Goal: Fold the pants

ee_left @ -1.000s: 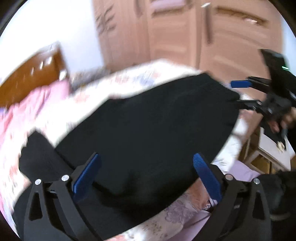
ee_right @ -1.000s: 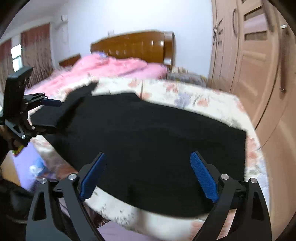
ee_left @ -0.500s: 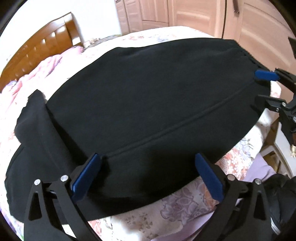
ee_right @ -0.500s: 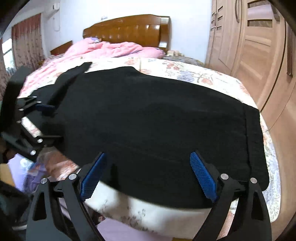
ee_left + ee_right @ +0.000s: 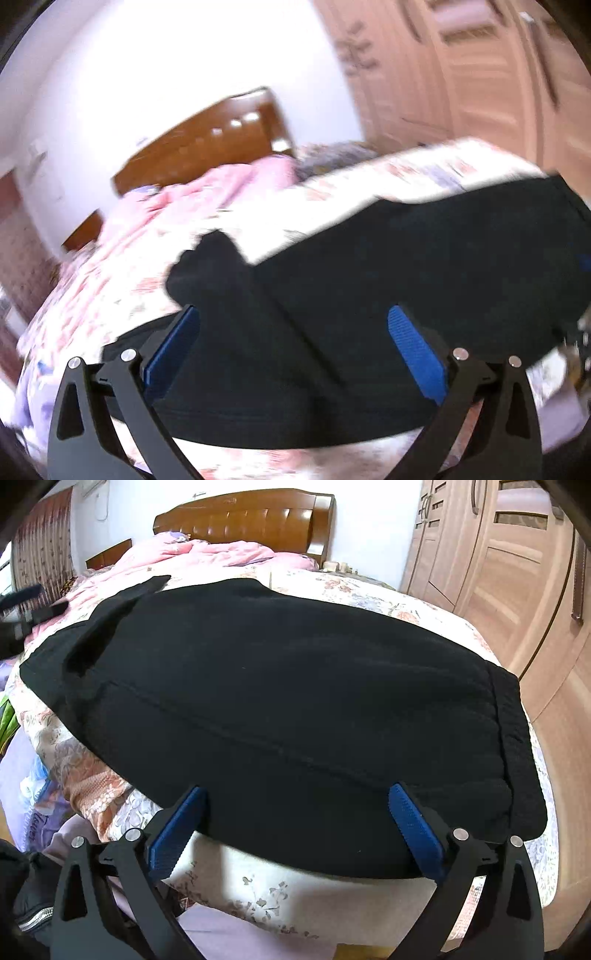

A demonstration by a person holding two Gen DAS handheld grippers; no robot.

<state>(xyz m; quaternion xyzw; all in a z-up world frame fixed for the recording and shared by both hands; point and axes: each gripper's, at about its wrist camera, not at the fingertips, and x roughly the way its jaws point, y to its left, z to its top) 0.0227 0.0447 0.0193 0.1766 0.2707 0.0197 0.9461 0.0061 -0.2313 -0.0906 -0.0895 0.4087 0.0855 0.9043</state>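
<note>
Black pants (image 5: 288, 701) lie spread flat across the foot of a bed with a floral sheet (image 5: 288, 890), the waistband at the right edge. My right gripper (image 5: 295, 827) is open and empty, its blue pads at the pants' near edge. In the blurred left wrist view the pants (image 5: 406, 280) show with a leg end (image 5: 210, 266) bunched at the left. My left gripper (image 5: 295, 350) is open and empty just above the pants' near edge. The left gripper also shows in the right wrist view (image 5: 26, 609), at the far left.
A pink duvet (image 5: 207, 554) and a wooden headboard (image 5: 243, 520) lie at the back. Wooden wardrobe doors (image 5: 517, 572) stand along the right. Purple fabric and bags (image 5: 33, 794) lie beside the bed at lower left.
The left wrist view has swung left and up, now blurred, toward the leg end. The right gripper has moved closer to the pants' near edge. Both stay open.
</note>
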